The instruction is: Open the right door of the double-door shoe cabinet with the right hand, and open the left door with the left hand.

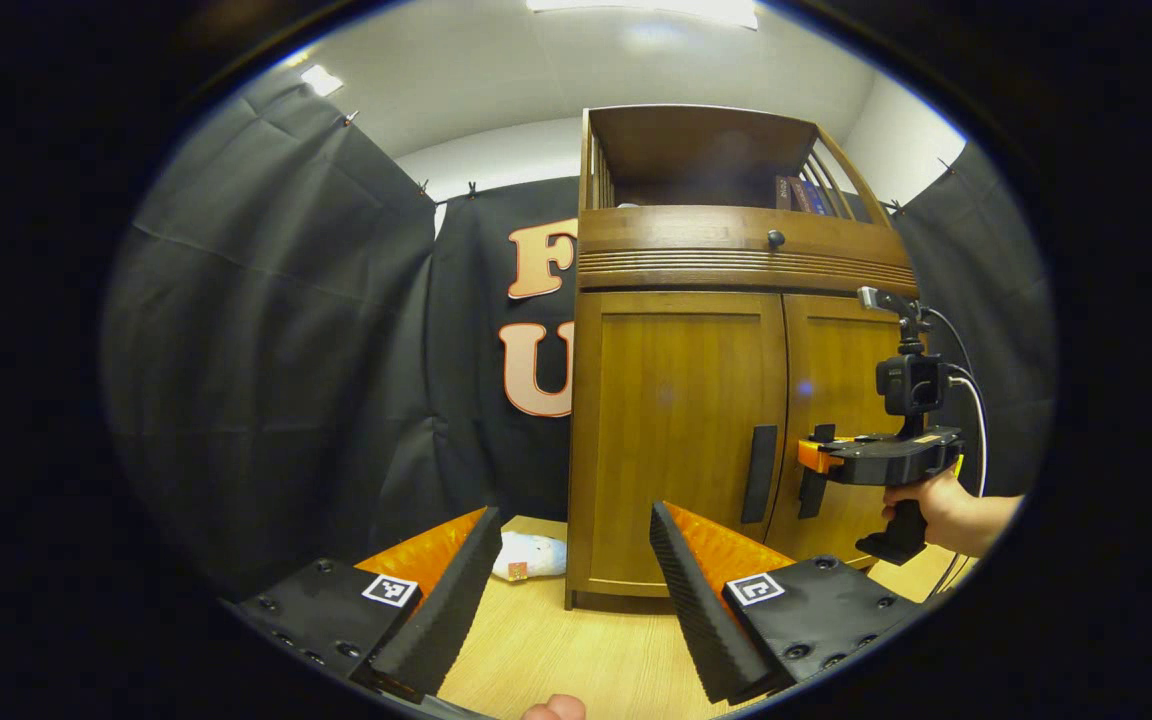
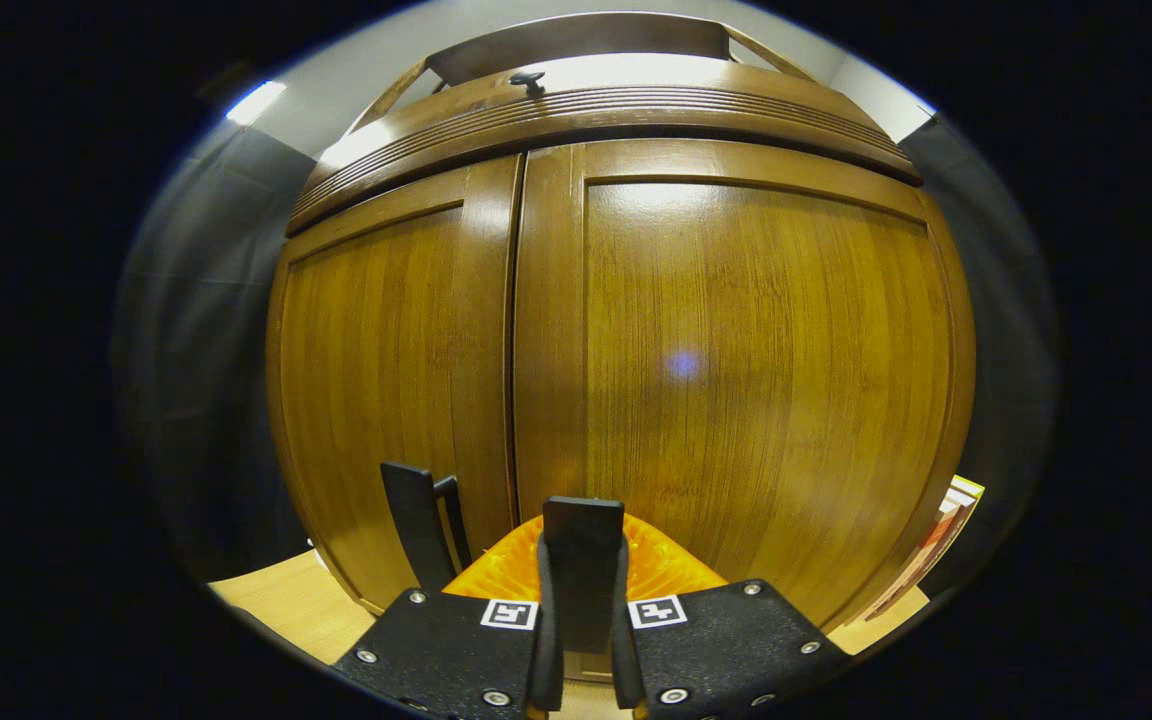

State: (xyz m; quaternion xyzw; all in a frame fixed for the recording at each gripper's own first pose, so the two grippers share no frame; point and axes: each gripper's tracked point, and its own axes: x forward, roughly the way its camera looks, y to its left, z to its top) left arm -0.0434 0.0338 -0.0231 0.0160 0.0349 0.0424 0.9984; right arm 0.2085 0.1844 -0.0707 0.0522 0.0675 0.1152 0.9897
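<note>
The wooden shoe cabinet (image 1: 676, 400) stands upright, and both doors look closed. In the left gripper view my left gripper (image 1: 571, 530) is open and empty, a short way in front of the left door (image 1: 681, 430) and apart from its black vertical handle (image 1: 759, 473). To the right, a hand holds the right gripper (image 1: 821, 458) against the right door's handle (image 1: 811, 495). In the right gripper view my right gripper (image 2: 581, 590) is shut on the right door's black handle (image 2: 583, 525), close to the right door (image 2: 756, 360). The left door's handle (image 2: 416, 535) stands just left of it.
A white plush toy (image 1: 531, 555) lies on the wooden floor (image 1: 576, 650) by the cabinet's left foot. Above the doors are a drawer with a dark knob (image 1: 776, 238) and a shelf holding books (image 1: 801, 195). Black curtain (image 1: 276, 350) hangs to the left. Stacked books (image 2: 951, 520) lean by the cabinet's right side.
</note>
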